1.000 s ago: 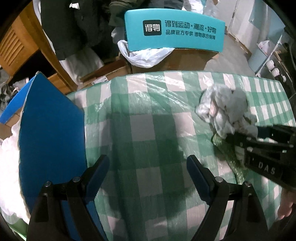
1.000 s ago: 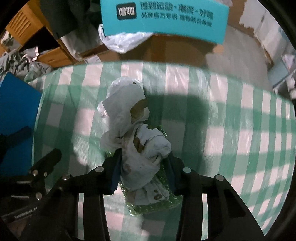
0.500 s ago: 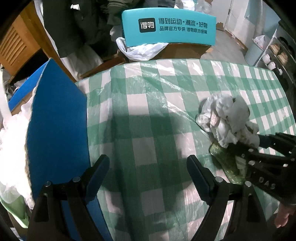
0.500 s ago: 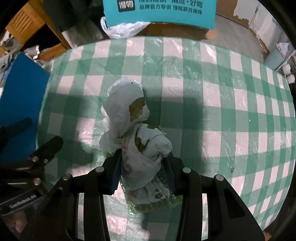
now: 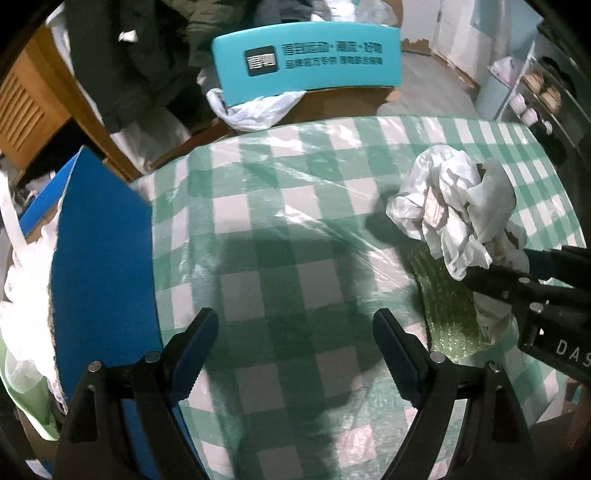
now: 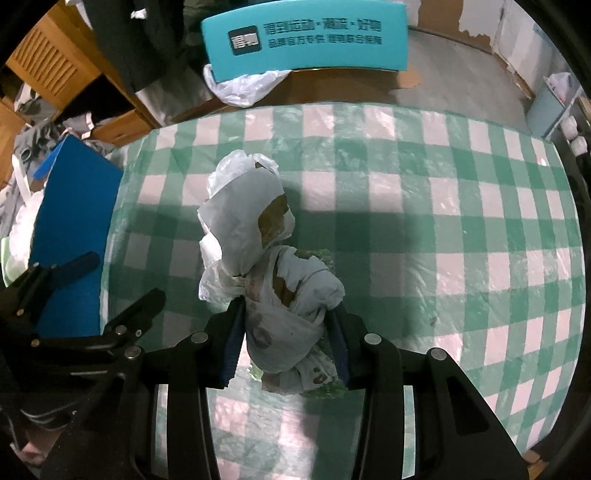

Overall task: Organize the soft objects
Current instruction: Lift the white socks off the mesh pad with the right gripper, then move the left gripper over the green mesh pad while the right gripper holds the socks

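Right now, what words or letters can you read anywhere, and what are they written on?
"DAS": white letters on the black body of the right gripper, cut off at the picture's edge.
"得物": logo square on the teal chair back.
The two lines of Chinese characters beside the logo are too blurred to read reliably.
Nothing else carries readable text.

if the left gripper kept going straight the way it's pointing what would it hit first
Most likely the bare green checked tablecloth: the left gripper is open and empty, with nothing between it and the cloth. The white bundle lies off to its right.

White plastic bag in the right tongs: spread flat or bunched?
Bunched. The white plastic bag is crumpled into a knotted wad, with the right tongs pinching its lower end.
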`<state>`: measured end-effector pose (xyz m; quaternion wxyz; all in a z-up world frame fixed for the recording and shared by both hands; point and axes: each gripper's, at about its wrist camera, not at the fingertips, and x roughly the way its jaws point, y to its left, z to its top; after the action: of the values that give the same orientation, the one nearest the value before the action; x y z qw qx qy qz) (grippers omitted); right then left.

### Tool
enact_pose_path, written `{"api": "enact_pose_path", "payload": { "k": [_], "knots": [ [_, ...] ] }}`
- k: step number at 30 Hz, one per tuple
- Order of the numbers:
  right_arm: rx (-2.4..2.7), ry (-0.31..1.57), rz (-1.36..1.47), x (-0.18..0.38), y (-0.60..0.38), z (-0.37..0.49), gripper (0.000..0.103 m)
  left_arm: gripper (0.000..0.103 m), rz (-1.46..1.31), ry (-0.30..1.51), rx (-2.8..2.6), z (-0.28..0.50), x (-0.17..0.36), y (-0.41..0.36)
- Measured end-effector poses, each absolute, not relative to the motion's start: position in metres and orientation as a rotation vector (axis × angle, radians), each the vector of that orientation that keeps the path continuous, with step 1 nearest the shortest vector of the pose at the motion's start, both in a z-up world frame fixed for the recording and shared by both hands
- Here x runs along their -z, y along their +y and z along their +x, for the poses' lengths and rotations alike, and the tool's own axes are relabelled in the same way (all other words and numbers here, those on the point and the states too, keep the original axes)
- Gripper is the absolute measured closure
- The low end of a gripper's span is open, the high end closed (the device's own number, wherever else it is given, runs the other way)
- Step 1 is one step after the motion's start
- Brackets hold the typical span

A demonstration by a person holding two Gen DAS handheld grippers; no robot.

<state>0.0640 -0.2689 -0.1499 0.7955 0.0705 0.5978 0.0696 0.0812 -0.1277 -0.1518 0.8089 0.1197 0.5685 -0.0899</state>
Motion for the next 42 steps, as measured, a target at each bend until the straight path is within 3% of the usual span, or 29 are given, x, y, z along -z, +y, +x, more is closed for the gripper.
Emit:
{"api": "enact_pose_path", "payload": {
  "k": [6,8,10,23,31,34,42],
  "knots": [
    [-0.135,1.313,0.174,0.161,-0.286,0.058,0.063,0.016,0.305,1.217,0.201,0.075,0.156,-0.147],
    [-0.137,1.319,0.185,0.164,-0.289,0.056,0.055,0.016,0.311,1.220,0.202,0.074,0.157,-0.149],
    [-0.136,1.329,0.192,0.167,-0.292,0.054,0.029,0.016,0.319,1.222,0.199,0.073,0.158,-0.151],
    [-0.131,1.265,0.053,0.160,-0.286,0.055,0.029,0.016,0.309,1.254,0.192,0.076,0.167,-0.151],
    [-0.112,1.309,-0.047,0.180,-0.272,0.057,0.062,0.016,0.286,1.270,0.194,0.081,0.172,-0.148],
    [-0.102,1.314,-0.038,0.182,-0.275,0.057,0.068,0.016,0.285,1.269,0.197,0.081,0.172,-0.148],
    [-0.108,1.255,0.117,0.151,-0.301,0.054,0.070,0.016,0.272,1.253,0.205,0.080,0.165,-0.151]
  ]
}}
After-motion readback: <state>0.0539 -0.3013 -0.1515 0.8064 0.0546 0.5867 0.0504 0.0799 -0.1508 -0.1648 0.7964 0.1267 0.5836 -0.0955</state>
